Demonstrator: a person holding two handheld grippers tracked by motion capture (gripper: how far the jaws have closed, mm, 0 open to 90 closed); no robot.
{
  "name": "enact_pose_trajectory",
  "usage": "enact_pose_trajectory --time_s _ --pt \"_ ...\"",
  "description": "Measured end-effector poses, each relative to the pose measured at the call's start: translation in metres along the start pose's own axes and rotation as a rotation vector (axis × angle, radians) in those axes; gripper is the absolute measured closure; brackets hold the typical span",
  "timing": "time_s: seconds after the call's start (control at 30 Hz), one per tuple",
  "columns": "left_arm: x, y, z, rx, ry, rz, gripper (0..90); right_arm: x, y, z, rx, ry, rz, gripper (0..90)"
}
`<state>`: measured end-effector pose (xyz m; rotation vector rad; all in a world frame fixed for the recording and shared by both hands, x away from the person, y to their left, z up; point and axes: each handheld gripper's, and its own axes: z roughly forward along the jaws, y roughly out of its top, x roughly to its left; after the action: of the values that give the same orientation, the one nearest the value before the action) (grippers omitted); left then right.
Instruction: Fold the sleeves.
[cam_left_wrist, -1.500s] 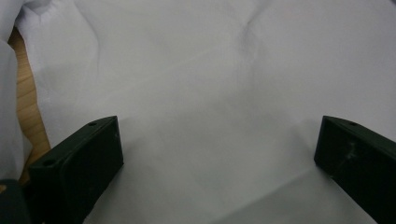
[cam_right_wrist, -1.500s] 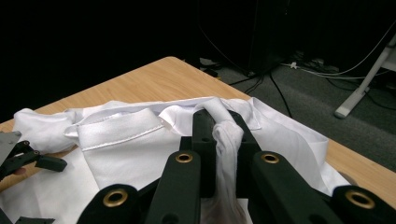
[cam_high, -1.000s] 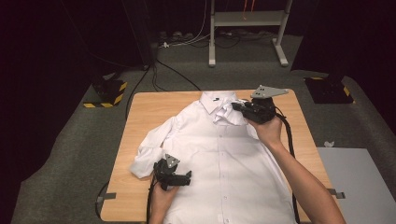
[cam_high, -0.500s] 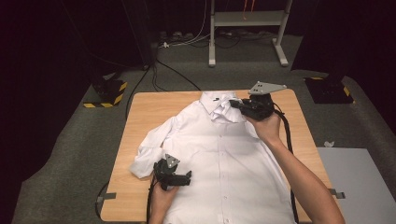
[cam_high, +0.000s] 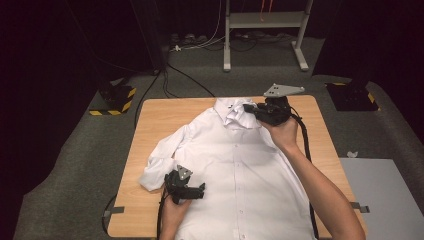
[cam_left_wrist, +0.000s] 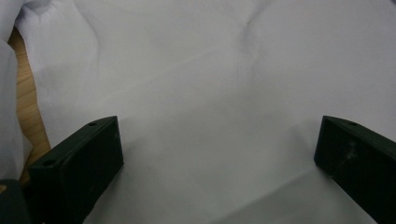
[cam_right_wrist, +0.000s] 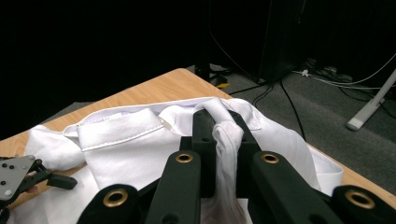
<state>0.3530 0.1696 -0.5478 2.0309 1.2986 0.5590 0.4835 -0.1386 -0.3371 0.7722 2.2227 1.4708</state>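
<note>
No legible text or labels

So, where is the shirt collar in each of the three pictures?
High view: the collar lies at the far end of the table, just left of the right gripper, which pinches its cloth.
Left gripper view: plain shirt cloth between the open jaws; I cannot make out a collar.
Right gripper view: centre, a fold of it clamped between the jaws.
Shared landmark: the wooden table.
</note>
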Motion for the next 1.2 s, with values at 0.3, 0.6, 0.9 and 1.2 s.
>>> enact_pose_trajectory --time_s 0.3,0.6,0.9,1.2 --pt "0.000 0.000 0.000 0.000 0.000 0.000 1.0 0.002 0.007 0.009 0.006 0.008 0.002 85.4" --pt "0.000 0.000 0.000 0.000 0.000 0.000 1.0 0.003 0.010 0.019 0.015 0.013 0.012 85.4" --pt "0.000 0.000 0.000 0.000 0.000 0.000 1.0 0.005 0.010 0.033 0.023 0.018 0.019 85.4" --pt "0.000 0.000 0.000 0.000 0.000 0.000 1.0 0.008 0.001 0.056 0.052 0.015 0.032 85.4"
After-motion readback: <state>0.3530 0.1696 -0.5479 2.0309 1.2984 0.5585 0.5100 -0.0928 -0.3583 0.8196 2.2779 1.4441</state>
